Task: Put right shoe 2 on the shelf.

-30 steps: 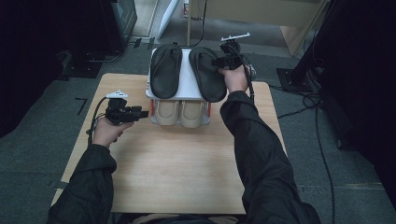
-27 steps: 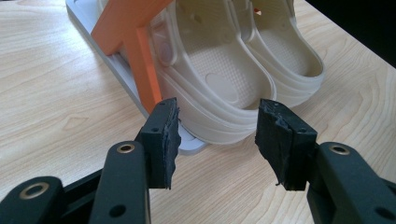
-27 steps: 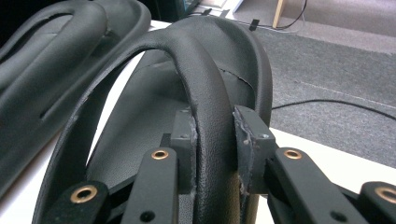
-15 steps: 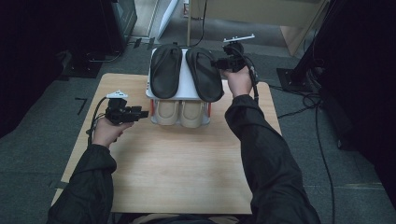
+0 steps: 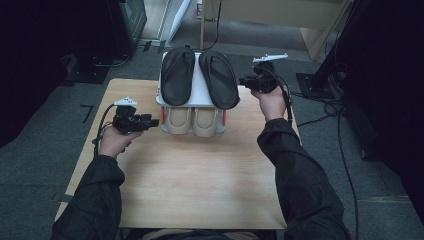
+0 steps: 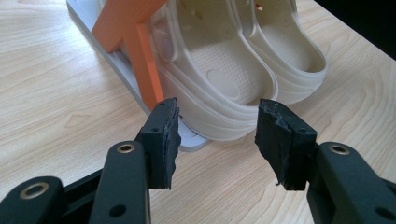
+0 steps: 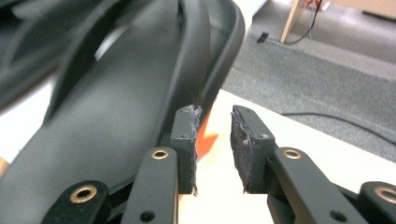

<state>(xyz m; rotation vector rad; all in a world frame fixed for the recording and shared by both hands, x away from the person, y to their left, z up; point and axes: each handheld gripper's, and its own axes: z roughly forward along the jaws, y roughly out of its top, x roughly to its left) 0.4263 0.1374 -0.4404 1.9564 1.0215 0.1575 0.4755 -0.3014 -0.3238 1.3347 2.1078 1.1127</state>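
Step in hand: the right gripper (image 5: 246, 81), jaws just narrowed, nothing between them, stands at 3 o'clock of the black slipper (image 5: 220, 80). Next: regrip its edge. The left gripper (image 5: 154, 121) is parted, idle.

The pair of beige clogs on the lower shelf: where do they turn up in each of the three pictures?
High view: the beige clogs sit at the table's middle, under the black slippers.
Left gripper view: they lie at upper centre, beyond the jaws.
Right gripper view: not in it.
Shared landmark: the rack's orange bracket.
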